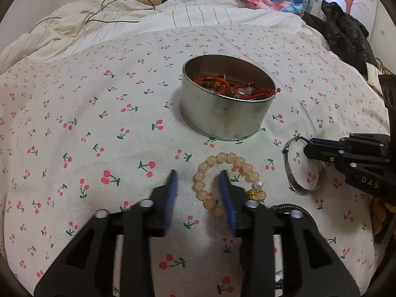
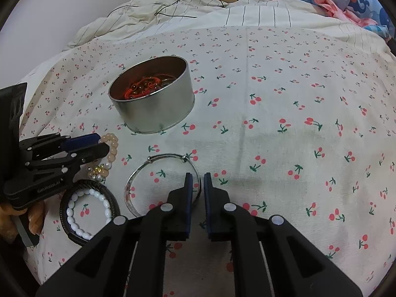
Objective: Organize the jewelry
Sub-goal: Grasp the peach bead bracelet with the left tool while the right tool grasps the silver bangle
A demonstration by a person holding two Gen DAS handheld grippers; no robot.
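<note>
A round metal tin [image 1: 226, 104] holds red cord bracelets on the cherry-print cloth; it also shows in the right wrist view [image 2: 154, 101]. My left gripper [image 1: 199, 175] is open, its right finger inside the loop of a cream bead bracelet [image 1: 215, 163], so its jaws straddle the near-left side of the beads. My right gripper [image 2: 196, 177] is nearly shut around the rim of a silver bangle [image 2: 138, 175], which lies flat; the bangle also shows in the left wrist view [image 1: 289, 173]. The bead bracelet appears in the right wrist view [image 2: 112, 143].
A dark braided bangle [image 2: 109, 193] lies at near left with a white bead bracelet [image 2: 104, 204] inside it. A striped duvet [image 1: 173, 14] with a black cord is piled behind. Black clothing [image 1: 346, 32] lies at far right.
</note>
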